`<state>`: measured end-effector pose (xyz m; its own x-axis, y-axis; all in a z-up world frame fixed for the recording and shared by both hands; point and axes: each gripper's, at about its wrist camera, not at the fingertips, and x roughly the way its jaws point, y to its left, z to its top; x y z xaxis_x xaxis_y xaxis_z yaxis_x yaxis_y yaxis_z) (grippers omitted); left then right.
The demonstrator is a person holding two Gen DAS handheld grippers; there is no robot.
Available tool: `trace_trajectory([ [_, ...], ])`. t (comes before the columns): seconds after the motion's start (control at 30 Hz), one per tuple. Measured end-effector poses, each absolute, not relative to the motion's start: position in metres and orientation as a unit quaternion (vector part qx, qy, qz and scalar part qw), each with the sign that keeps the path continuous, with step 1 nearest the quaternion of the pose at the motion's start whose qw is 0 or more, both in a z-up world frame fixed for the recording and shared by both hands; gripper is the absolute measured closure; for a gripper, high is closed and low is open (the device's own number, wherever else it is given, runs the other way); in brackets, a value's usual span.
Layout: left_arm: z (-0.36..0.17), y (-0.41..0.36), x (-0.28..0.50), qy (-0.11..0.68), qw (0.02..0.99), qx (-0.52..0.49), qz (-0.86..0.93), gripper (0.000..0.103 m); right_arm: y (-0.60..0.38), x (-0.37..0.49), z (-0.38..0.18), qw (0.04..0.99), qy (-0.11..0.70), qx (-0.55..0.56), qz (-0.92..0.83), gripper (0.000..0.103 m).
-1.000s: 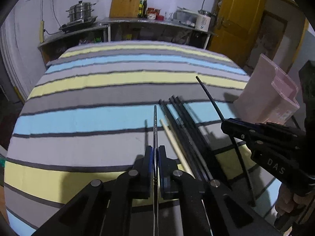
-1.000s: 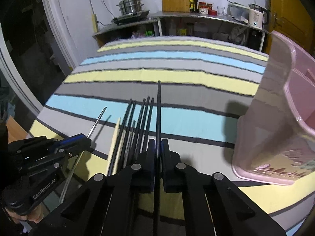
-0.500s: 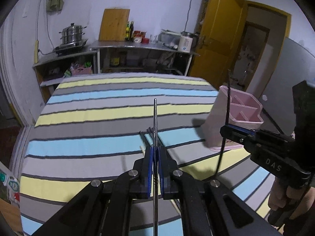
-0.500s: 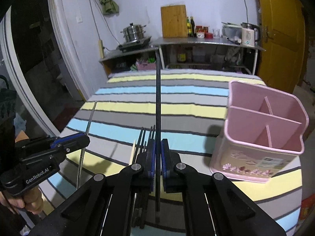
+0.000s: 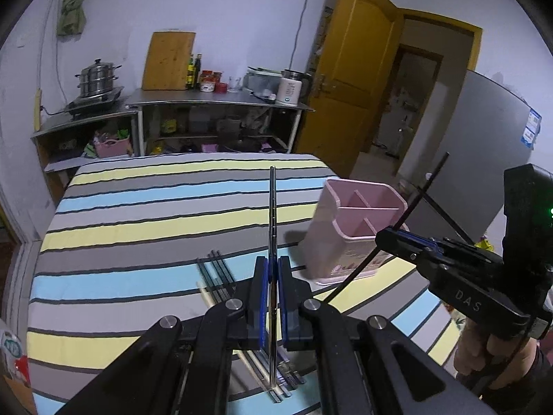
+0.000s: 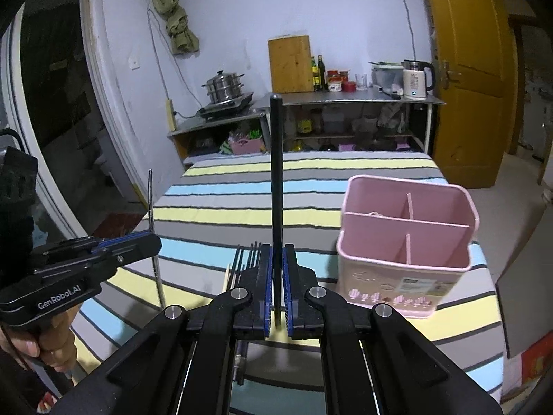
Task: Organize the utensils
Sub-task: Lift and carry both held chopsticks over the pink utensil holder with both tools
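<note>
My left gripper (image 5: 272, 278) is shut on a thin metal chopstick (image 5: 272, 214) and holds it well above the table. It also shows in the right wrist view (image 6: 152, 242) at the left. My right gripper (image 6: 277, 276) is shut on a black chopstick (image 6: 276, 173), held upright; it shows in the left wrist view (image 5: 394, 238) at the right. A pink divided utensil holder (image 6: 408, 242) stands on the striped tablecloth (image 6: 311, 193), to the right, also in the left wrist view (image 5: 356, 228). Several dark chopsticks and a pale one (image 5: 216, 276) lie on the cloth below the grippers.
The table's far edge faces a metal counter (image 6: 345, 98) with a steamer pot, cutting board, bottles and kettle. A yellow door (image 6: 466, 69) stands at the right. A grey board (image 5: 484, 145) leans beyond the table's right edge.
Both grippers have risen from the table, each with its chopstick lifted off the pile. The view has pulled back, and the pink holder now shows whole.
</note>
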<state>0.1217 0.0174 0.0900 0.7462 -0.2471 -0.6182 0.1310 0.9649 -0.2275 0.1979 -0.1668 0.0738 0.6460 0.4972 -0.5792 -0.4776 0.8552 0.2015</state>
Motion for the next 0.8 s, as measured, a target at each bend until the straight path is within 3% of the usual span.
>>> trace_trajectory([
  [0.8,0.161,-0.077,0.221,0.287,0.935,-0.073,-0.194,0.098,-0.258,0.238,0.136,0.944,0.252,0.086,0.197,0.098],
])
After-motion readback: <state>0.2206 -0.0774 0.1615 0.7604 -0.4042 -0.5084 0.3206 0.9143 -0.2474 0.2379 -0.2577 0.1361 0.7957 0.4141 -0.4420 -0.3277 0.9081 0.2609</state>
